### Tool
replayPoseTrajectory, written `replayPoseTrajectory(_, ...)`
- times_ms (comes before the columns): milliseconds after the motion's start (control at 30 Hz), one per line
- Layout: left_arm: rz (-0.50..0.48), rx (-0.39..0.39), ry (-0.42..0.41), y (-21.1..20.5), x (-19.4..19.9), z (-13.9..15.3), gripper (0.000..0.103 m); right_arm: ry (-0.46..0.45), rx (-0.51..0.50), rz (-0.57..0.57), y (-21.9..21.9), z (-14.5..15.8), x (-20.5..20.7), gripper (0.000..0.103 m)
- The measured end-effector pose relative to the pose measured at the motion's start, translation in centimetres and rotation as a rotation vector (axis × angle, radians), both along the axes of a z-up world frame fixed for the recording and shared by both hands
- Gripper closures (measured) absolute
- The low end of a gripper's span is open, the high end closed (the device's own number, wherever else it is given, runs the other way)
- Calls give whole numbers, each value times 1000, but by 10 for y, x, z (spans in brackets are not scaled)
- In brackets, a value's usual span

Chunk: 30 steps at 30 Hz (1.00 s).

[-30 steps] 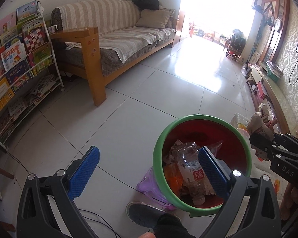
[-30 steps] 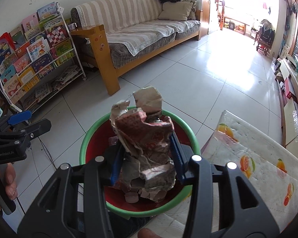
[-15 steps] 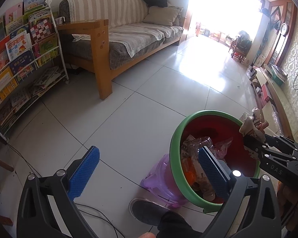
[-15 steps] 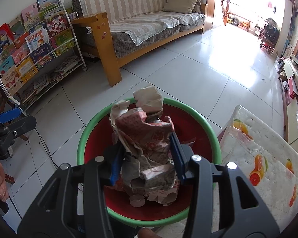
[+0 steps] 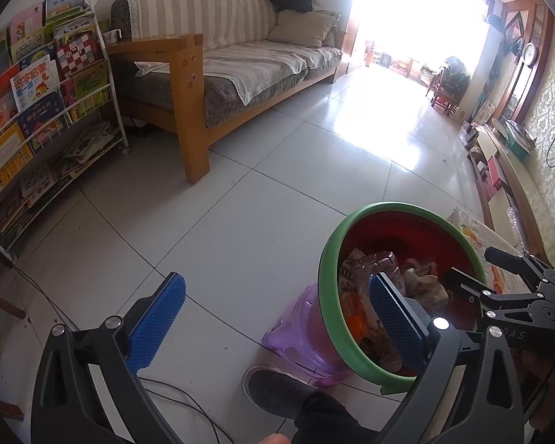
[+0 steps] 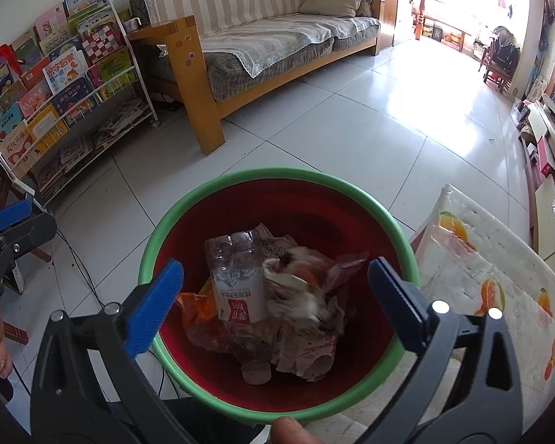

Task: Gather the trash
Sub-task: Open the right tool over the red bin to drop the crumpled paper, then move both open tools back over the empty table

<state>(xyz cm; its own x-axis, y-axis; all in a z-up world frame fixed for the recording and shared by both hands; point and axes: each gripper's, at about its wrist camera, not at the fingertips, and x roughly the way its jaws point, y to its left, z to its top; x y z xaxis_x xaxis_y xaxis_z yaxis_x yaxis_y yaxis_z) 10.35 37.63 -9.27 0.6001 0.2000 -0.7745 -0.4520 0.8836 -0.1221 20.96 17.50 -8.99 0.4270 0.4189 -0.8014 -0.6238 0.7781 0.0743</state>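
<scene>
— White floor tiles [image 5: 248, 222] fill the left wrist view, with a striped sofa [image 5: 240, 44] at the far side and a rack of picture books [image 5: 37, 103] on the left. What sits near?

— At the near right, a bin [image 5: 327, 285] with a green rim and red inside, beside a purple plastic stool [image 5: 299, 336]. A dark shoe [image 5: 273, 384] shows just below it. Inside the bin lie a clear bottle and crumpled paper. The left tongs [image 5: 273, 318] are spread wide, with nothing between the blue pads; one pad is over the floor, the other over the bin's mouth.

— And the other tongs?

— The right tongs [image 5: 499, 270] reach in from the right edge over the bin's far rim, black fingers parted.

— Now the right wrist view?

— It looks straight down into the bin [image 6: 218, 192]. The right tongs [image 6: 275, 292] are opening, blue pads wide apart with nothing touching them. Below them the crumpled wrapper [image 6: 299, 296], brown and reddish and blurred, lies in the bin against a crushed clear bottle [image 6: 236, 277] with a red and white label. Orange packaging [image 6: 194, 310] peeks out at the left, and a bottle cap [image 6: 255, 372] lies near the bottom.

— Anything beside the bin?

— A worktop [image 6: 499, 296] with a fruit-print cloth at the right, touching the rim. The left tongs [image 6: 11, 222] show at the far left edge, and a thumb [image 6: 288, 429] at the bottom.
</scene>
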Motion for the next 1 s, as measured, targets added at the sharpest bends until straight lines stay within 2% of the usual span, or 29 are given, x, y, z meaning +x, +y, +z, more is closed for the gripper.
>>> replayPoseTrajectory(267, -21, 8, -6, -12, 3, 5, 8, -15, 12, -10, -14, 11, -4, 4)
replayPoseTrajectory(500, -62, 37, -42, -41, 8, 29, 8, -71, 48, -59, -52, 43, -14, 4)
replayPoseTrajectory(667, -128, 61, -102, -81, 12, 57, 8, -158, 80, -115, -98, 81, -29, 4)
replayPoseTrajectory(867, -233, 102, -202, -148, 11, 96, 8, -259, 140, -219, -168, 128, -53, 4)
replayPoseTrajectory(1000, -296, 90, -255, -194, 9, 116, 8, -311, 145, -275, -212, 148, -73, 4)
